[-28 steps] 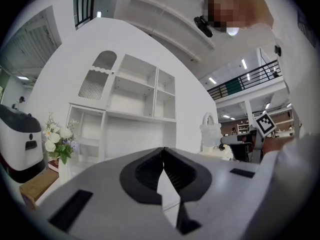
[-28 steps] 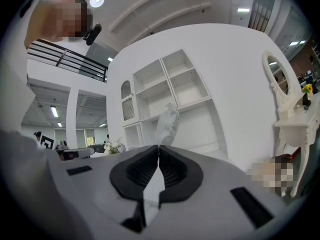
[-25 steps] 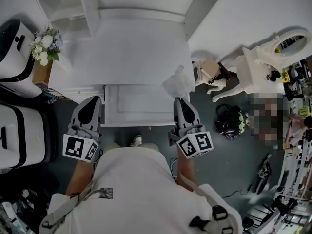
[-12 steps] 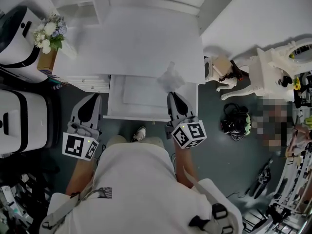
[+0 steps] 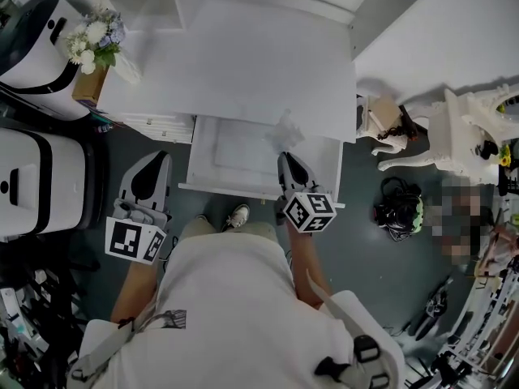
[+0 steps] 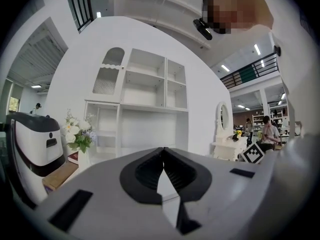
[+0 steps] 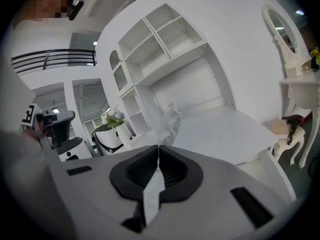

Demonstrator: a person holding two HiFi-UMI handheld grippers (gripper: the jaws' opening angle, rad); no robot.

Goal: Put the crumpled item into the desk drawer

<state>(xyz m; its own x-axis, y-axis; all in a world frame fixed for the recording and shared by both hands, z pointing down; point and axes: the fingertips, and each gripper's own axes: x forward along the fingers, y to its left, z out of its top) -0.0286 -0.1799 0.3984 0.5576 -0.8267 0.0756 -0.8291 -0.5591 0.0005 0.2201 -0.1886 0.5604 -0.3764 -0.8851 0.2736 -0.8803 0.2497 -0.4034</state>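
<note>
A crumpled, translucent white item (image 5: pixel 285 128) hangs over the right part of the open desk drawer (image 5: pixel 212 164). My right gripper (image 5: pixel 285 156) is shut on its lower end. In the right gripper view the item (image 7: pixel 172 124) sticks up from the closed tips of the right gripper (image 7: pixel 158 146), in front of the white desk top (image 7: pixel 220 129). My left gripper (image 5: pixel 160 156) sits left of the drawer, below the desk's front edge. It is shut with nothing in it, and the left gripper view shows the left gripper (image 6: pixel 163 149) with jaws meeting.
A flower vase (image 5: pixel 96 39) stands on the desk's left end, with white-and-black machines (image 5: pixel 32 51) beside it. A white vanity table (image 5: pixel 474 128) and a black bag (image 5: pixel 399 209) stand at the right. My shoe (image 5: pixel 238 215) is under the drawer's front.
My right gripper has come down and leftwards with the crumpled item, from the desk's front right corner to over the drawer. The left gripper has hardly moved.
</note>
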